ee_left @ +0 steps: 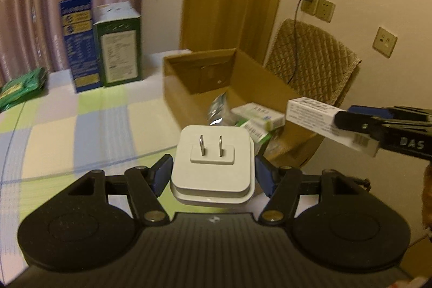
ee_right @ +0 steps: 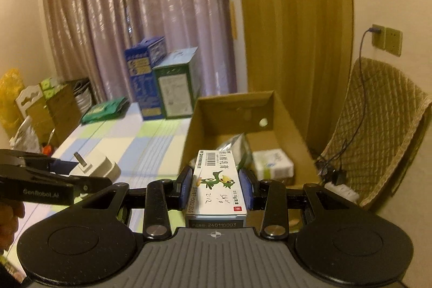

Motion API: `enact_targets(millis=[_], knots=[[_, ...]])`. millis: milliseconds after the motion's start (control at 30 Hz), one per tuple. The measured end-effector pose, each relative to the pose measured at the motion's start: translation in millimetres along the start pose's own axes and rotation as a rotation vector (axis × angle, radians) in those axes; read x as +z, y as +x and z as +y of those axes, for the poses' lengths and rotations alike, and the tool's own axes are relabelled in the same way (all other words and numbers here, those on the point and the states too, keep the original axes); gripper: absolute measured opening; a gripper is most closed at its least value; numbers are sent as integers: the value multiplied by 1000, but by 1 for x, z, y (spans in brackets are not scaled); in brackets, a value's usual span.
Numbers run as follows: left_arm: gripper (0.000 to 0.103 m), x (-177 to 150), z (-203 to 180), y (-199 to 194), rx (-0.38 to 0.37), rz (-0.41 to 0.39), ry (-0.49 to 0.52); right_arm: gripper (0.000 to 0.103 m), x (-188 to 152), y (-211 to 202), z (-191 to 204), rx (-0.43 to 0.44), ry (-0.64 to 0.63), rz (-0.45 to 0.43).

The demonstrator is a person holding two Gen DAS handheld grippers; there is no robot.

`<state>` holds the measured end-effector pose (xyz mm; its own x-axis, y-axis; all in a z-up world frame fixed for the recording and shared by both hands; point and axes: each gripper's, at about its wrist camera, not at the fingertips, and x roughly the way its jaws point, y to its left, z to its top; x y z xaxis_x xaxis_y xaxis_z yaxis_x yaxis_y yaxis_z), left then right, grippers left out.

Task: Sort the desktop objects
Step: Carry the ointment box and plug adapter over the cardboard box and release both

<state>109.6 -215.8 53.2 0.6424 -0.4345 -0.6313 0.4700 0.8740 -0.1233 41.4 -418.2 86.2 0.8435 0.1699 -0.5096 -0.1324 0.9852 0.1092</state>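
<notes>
My left gripper [ee_left: 213, 172] is shut on a white plug adapter [ee_left: 213, 169], its two prongs pointing up, held above the table just before the open cardboard box [ee_left: 178, 88]. It also shows in the right wrist view [ee_right: 97, 168]. My right gripper [ee_right: 216, 186] is shut on a long white medicine box [ee_right: 217, 180] with a green cartoon bird, held near the box's front edge. That medicine box also shows in the left wrist view [ee_left: 324, 123], reaching over the cardboard box from the right. Inside the cardboard box [ee_right: 229, 109] lie small white-green boxes [ee_left: 259, 115] and a foil pouch [ee_right: 235, 145].
A blue carton [ee_left: 78, 45] and a green carton [ee_left: 118, 45] stand at the table's far side by the curtain. A green bag [ee_left: 21, 88] lies at far left. A quilted chair [ee_right: 378, 126] with a cable and a power strip stands right of the table, by the wall.
</notes>
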Motion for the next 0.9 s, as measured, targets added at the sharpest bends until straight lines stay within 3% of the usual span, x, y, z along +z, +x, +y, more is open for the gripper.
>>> enact_targets(millis=[400, 900], knots=[[61, 64, -28, 76, -78, 13, 42, 35, 42, 58, -55, -57, 31, 27], [65, 92, -17, 147, -97, 48, 25, 35, 58, 115, -80, -89, 59, 71]])
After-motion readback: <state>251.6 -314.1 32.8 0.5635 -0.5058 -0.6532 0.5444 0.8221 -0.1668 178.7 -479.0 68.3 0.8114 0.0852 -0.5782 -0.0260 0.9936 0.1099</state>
